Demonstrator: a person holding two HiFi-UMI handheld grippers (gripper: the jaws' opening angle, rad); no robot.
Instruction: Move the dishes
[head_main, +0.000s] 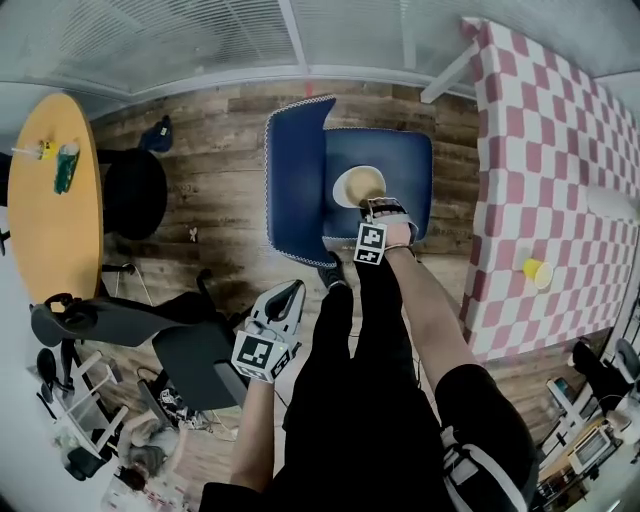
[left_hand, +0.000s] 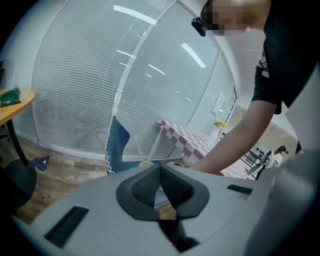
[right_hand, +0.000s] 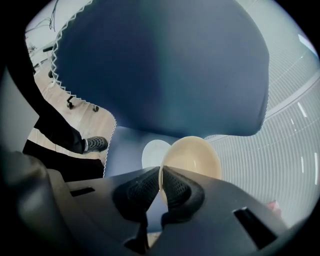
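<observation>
Wood floor (head_main: 220, 190) lies open around the blue chair (head_main: 408, 160). Over its seat my right gripper (right_hand: 161, 176) pinches the near rim of the cream bowl (right_hand: 197, 156), and a white plate (right_hand: 151, 152) lies just beyond. I see the chair back rising close beside the bowl, with the checked table (head_main: 560, 200) standing apart. My left gripper (left_hand: 160, 172) hangs low, its pads pressed together on nothing.

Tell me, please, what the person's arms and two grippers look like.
Both the left gripper and the right gripper have pale grey shells with black textured pads. Each carries a white cube with black square markers. No cables show. The person wears a black short-sleeved top.
</observation>
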